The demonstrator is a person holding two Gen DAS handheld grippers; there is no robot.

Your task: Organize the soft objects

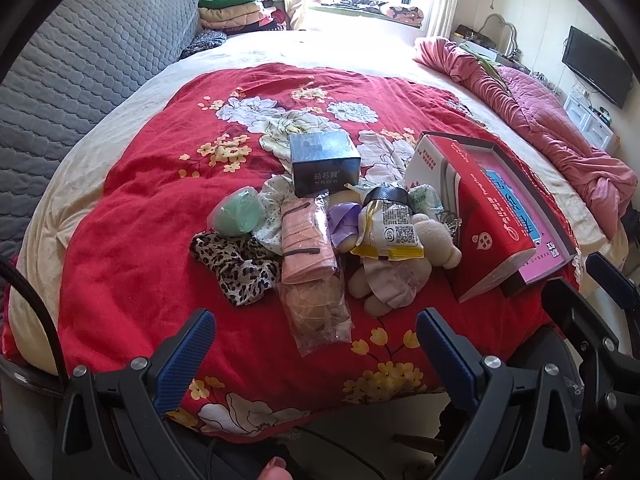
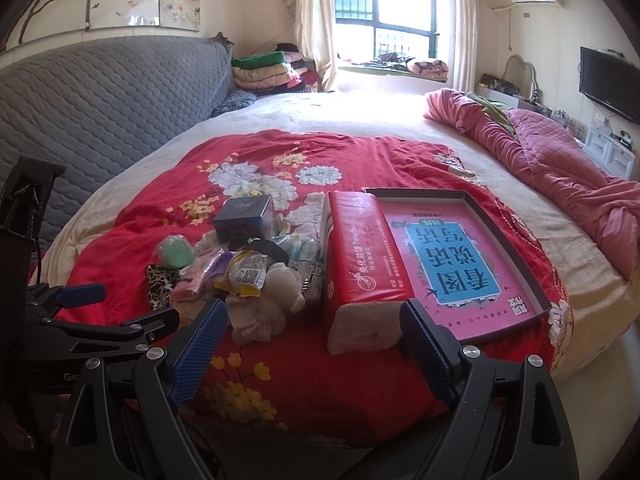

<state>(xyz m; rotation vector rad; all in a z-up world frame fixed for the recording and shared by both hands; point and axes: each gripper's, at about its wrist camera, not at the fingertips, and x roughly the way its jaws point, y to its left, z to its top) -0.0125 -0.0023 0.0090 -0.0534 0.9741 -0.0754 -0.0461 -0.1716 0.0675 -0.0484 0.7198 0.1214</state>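
You have not started sorting yet, as far as I can tell: the soft things all sit in one messy pile on the red blanket (image 1: 132,208), and the box tray (image 2: 468,200) beside them holds only a pink card. Your left gripper (image 1: 316,344) is wide apart and holds nothing; it hangs over the near edge of the bed, close to the pile. Your right gripper (image 2: 314,340) is wide apart too and holds nothing, and it points at the red tissue pack (image 2: 360,264), which leans on the tray's left wall. So every piece is left to do. The pile is in the middle of the blanket, just left of the tissue pack. In it you have a fluffy cream teddy (image 1: 432,240) in a pale dress, a floppy leopard cloth (image 1: 236,264), a folded pink cloth (image 1: 304,240) in a clear crinkly bag, a round green lump (image 1: 236,216) in shiny wrap, a bit of purple cloth (image 1: 344,220), and a yellow snack bag (image 1: 392,232) that looks stiff and crackly. A dark box (image 1: 324,164) stands behind the pile; it has hard, flat sides, so I think it is not one of the soft things. The tissue pack looks squashy, with a smooth plastic skin.
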